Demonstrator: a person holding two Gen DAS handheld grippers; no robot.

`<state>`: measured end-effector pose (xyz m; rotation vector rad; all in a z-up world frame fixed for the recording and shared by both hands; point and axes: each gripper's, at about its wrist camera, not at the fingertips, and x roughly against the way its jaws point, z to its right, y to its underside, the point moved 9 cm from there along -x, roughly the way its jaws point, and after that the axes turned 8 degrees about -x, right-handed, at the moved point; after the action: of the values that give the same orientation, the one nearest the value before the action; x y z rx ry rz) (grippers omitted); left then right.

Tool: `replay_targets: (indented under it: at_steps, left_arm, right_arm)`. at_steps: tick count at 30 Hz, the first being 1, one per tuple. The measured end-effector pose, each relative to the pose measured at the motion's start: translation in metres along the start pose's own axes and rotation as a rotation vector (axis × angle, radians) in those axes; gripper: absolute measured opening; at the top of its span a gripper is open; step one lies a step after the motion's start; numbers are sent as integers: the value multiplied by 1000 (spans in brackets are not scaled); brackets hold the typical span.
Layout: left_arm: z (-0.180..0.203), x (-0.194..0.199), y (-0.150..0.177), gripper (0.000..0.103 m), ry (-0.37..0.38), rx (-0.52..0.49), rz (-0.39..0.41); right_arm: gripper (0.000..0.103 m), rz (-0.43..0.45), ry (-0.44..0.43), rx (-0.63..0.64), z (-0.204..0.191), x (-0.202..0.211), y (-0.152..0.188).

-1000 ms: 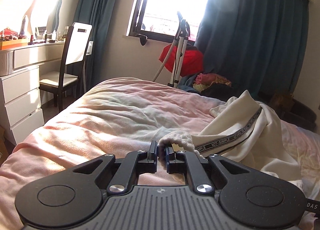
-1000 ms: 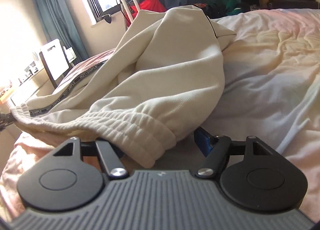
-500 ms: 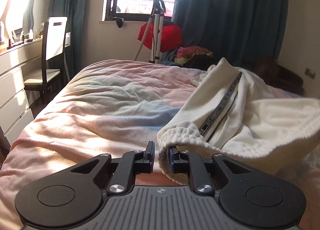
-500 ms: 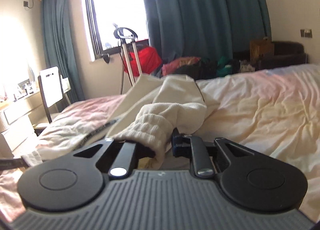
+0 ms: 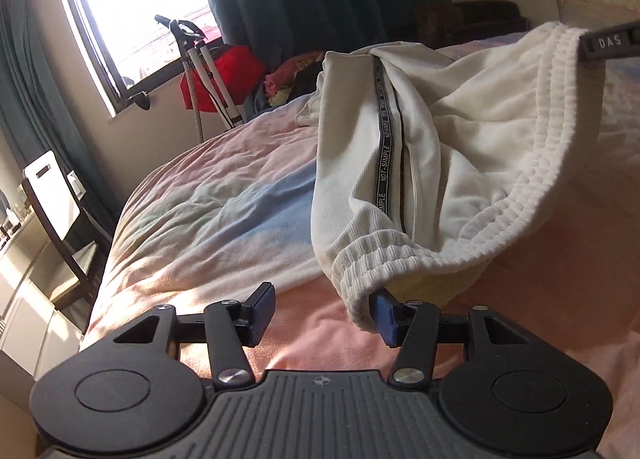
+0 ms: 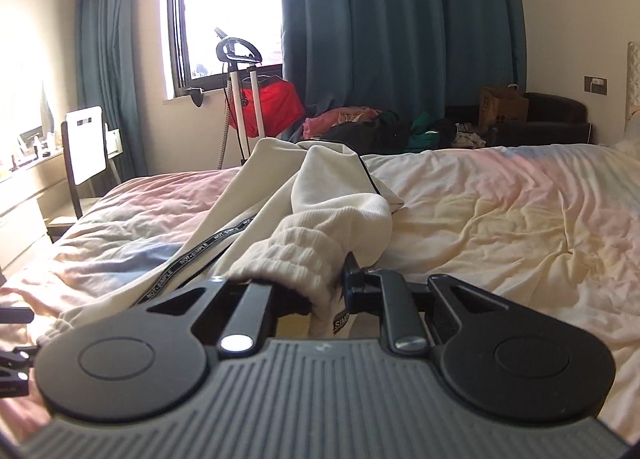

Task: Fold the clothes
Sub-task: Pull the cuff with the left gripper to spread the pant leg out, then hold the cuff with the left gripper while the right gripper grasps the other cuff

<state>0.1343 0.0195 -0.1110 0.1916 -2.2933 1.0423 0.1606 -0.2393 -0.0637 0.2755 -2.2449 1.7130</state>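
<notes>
Since the earlier frames, the left gripper had let go of the ribbed waistband; its jaws, which had been pinched on the fabric, now stood spread wide apart, with the waistband's edge draped against the inner face of the right-hand blue pad and the left-hand pad bare over the bed; the camera had also tilted, so the room leaned to one side.

In the left wrist view, the cream sweatpants lay bunched on the pink and pale-blue bed cover; a black side stripe printed "NOT-SIMPLE" ran down one leg; the ribbed waistband curved from the near jaws up to the far upper right, where a dark bar lettered "DAS" met its corner.

In the right wrist view, the right gripper had its jaws pressed in on a thick roll of the same waistband; fabric bulged over the left finger and hid it, while the right finger pressed against the cloth; a small label hung below the pinch; the rest of the sweatpants rose in a loose ridge toward the foot of the bed.

Behind the bed stood a bright window, teal curtains, a white garment steamer stand beside a red bag, a white-backed chair, and a pile of clothes against the wall.
</notes>
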Motion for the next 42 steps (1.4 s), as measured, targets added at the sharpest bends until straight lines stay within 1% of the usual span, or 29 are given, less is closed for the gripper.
replay_targets:
  at_steps: [2, 4, 5, 11, 14, 17, 18, 19, 22, 23, 24, 25, 26, 27, 30, 32, 35, 36, 37, 38, 39, 40, 41, 42]
  left_arm:
    - [13, -1, -1, 60, -11, -89, 9]
    - [25, -1, -3, 67, -27, -168, 27]
    - [30, -2, -5, 68, -36, -199, 38]
    - [42, -20, -18, 69, -112, -283, 89]
    - [53, -35, -25, 69, -170, -371, 115]
    - [68, -52, -29, 67, -218, -479, 125]
    - [71, -57, -30, 64, -236, -509, 126]
    - [73, -62, -30, 59, -249, -533, 124]
    - [72, -66, -35, 52, -273, -538, 138]
    - [67, -65, -39, 49, -278, -507, 147]
    - [60, -63, -45, 43, -283, -459, 157]
    - [50, -60, -51, 37, -292, -399, 167]
    - [37, -55, -56, 34, -308, -314, 179]
    - [21, -49, -62, 21, -325, -219, 191]
    - [-29, -38, -65, 23, -304, 124, 209]
    - [-58, -39, -56, 23, -279, 318, 198]
    - [-89, -55, -29, 24, -222, 548, 115]
    - [-96, -63, -19, 24, -197, 623, 81]
    - [-101, -69, -7, 25, -174, 690, 47]
    - [-105, -75, 5, 25, -153, 751, 13]
    - [-109, -75, 19, 27, -132, 805, -11]
    - [-112, -72, 33, 29, -112, 853, -31]
    - [-113, -72, 45, 29, -92, 897, -50]
    - [-114, -70, 53, 30, -76, 934, -63]
  right_arm:
    - [18, -8, -4, -12, 1, -1, 1]
    - [18, -12, -4, -17, 2, -2, 2]
    - [18, -10, -3, -10, 1, -2, 2]
    - [18, -11, -16, 20, -5, -2, 4]
    - [18, -31, -16, 27, -3, -8, 7]
    - [18, -48, -17, 39, -3, -11, 10]
    - [18, -50, -19, 46, -4, -12, 12]
    - [18, -53, -21, 54, -5, -12, 13]
    - [19, -59, -21, 78, -7, -14, 15]
    - [19, -60, -18, 84, -8, -14, 16]
    - [19, -61, -16, 90, -8, -15, 16]
    - [19, -62, -13, 96, -8, -15, 17]
    - [19, -64, -9, 102, -9, -16, 18]
    - [19, -66, -6, 109, -9, -16, 18]
    - [21, -82, 1, 135, -12, -19, 23]
    - [23, -116, -20, 166, -19, -22, 31]
    - [31, -170, -71, 253, -37, -25, 45]
    - [42, -196, -100, 293, -45, -26, 52]
    - [57, -225, -134, 332, -53, -27, 60]
    - [67, -255, -169, 373, -61, -27, 69]
    - [86, -296, -199, 413, -68, -27, 80]
    - [91, -335, -222, 445, -74, -27, 88]
    - [91, -370, -241, 475, -79, -25, 96]
    - [91, -382, -258, 480, -82, -21, 97]
